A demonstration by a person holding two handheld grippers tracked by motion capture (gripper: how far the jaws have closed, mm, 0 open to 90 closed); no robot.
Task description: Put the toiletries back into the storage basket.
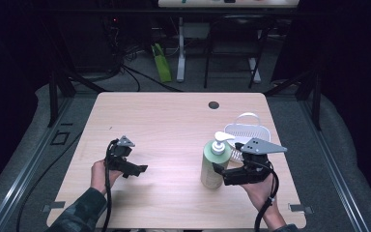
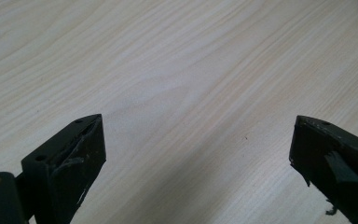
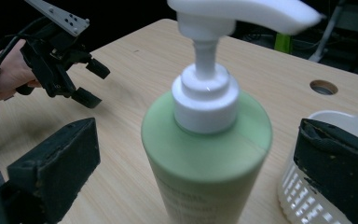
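A pale green pump bottle point(image 1: 214, 164) with a white pump head stands upright on the wooden table point(image 1: 174, 125), right of centre. My right gripper point(image 1: 227, 157) is open, one jaw on each side of the bottle; in the right gripper view the bottle point(image 3: 207, 158) stands between the jaws with gaps on both sides. My left gripper point(image 1: 134, 171) is held low over bare wood at the table's left, open with nothing between its fingers point(image 2: 70, 158). The right gripper view also shows the left gripper point(image 3: 93, 84) farther off.
A white slotted basket point(image 1: 249, 131) with a handle stands just behind and right of the bottle, close to the right gripper's far jaw; its wall point(image 3: 307, 196) is beside that jaw. A round cable hole point(image 1: 213, 105) lies near the far edge. Table legs and cables stand beyond.
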